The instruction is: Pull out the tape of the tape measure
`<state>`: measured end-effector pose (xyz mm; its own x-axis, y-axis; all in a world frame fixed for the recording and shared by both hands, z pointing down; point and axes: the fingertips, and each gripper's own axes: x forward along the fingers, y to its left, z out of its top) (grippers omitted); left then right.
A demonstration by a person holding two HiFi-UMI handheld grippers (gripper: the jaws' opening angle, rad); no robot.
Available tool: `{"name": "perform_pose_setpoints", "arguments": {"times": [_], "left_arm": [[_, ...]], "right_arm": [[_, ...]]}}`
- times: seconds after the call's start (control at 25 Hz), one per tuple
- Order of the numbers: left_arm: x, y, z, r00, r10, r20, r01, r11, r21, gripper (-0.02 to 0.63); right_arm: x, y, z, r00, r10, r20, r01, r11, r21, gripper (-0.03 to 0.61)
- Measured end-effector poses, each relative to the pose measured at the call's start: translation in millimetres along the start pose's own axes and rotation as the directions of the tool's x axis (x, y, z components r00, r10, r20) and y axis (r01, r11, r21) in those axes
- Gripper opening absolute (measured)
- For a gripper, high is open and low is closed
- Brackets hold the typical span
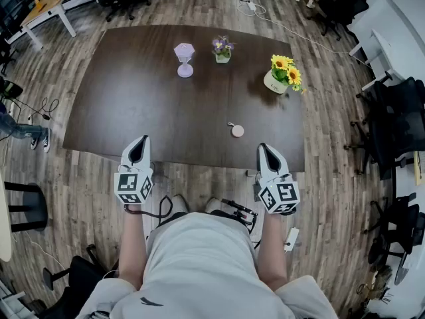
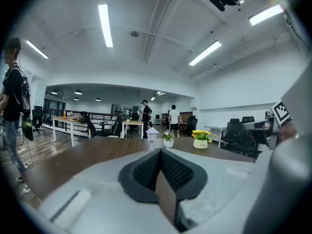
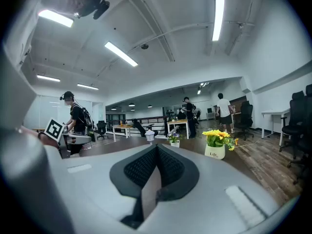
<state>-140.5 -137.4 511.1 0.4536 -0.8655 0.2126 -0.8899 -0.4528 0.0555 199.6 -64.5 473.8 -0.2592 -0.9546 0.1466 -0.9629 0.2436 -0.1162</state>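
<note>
The tape measure [image 1: 237,131] is a small round pink case with a short tab. It lies on the dark wooden table [image 1: 133,98], near the front edge and right of centre. My left gripper [image 1: 139,141] hovers at the table's near edge, far left of the case, shut and empty. My right gripper [image 1: 265,148] is just right of the case and nearer to me, also shut with nothing in it. In the left gripper view the gripper [image 2: 161,152] has its jaws pressed together. The right gripper view shows its gripper [image 3: 156,147] the same way. Neither gripper view shows the tape measure.
A pink lantern-shaped ornament [image 1: 184,59], a small pot of purple flowers [image 1: 222,49] and a white pot of sunflowers [image 1: 281,74] stand along the table's far side. Office chairs [image 1: 398,125] are at the right. People stand [image 2: 145,114] in the background.
</note>
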Motion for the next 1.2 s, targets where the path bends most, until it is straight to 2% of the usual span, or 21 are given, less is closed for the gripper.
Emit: {"name": "perform_pose_setpoints", "arguments": {"times": [0.48, 0.72, 1.0, 1.2], "left_arm": [[0, 2, -2, 1.000, -0.004, -0.010, 0.004, 1.000, 0.002, 0.005], [-2, 2, -5, 1.000, 0.000, -0.014, 0.000, 1.000, -0.001, 0.005], [-2, 8, -13, 0.999, 0.016, -0.032, -0.016, 1.000, -0.003, 0.005], [-4, 13, -14, 0.999, 0.031, -0.035, -0.032, 0.999, -0.009, 0.005]], "right_arm": [[0, 3, -4, 1.000, -0.002, -0.004, 0.002, 1.000, 0.011, -0.003], [0, -3, -10, 1.000, -0.016, -0.007, 0.017, 0.999, 0.046, 0.000], [13, -15, -32, 0.997, -0.045, -0.070, 0.050, 0.997, 0.066, 0.004], [33, -16, -52, 0.988, -0.036, -0.148, 0.039, 0.999, 0.019, 0.030]]}}
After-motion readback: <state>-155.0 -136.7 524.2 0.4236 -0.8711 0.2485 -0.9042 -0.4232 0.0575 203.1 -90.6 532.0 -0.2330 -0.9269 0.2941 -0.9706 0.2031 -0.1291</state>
